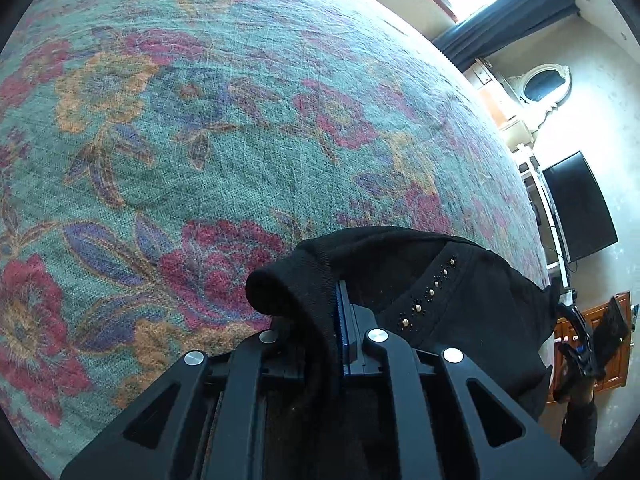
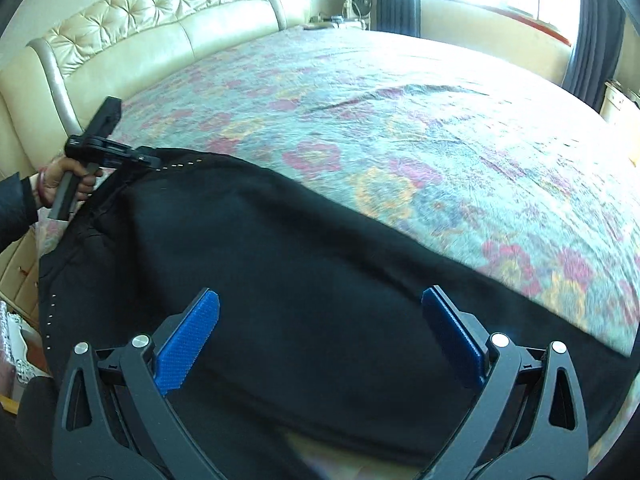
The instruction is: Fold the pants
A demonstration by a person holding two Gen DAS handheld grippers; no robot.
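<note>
The black pants (image 2: 280,264) lie spread along the near edge of a bed with a floral cover (image 2: 400,120). My left gripper (image 1: 340,312) is shut on the waistband of the pants (image 1: 420,280), beside a row of small studs, and holds it a little above the cover. It also shows in the right wrist view (image 2: 148,158), gripping the pants' far left corner. My right gripper (image 2: 320,320) is open and empty, with its blue pads (image 2: 188,344) spread wide just above the pants. It shows in the left wrist view (image 1: 580,344) at the far right.
A cream tufted headboard (image 2: 160,20) runs along the bed's far left. A window with dark curtains (image 2: 592,20) is behind the bed. A dark TV (image 1: 576,208), white shelves and a wooden cabinet (image 1: 612,360) stand by the wall.
</note>
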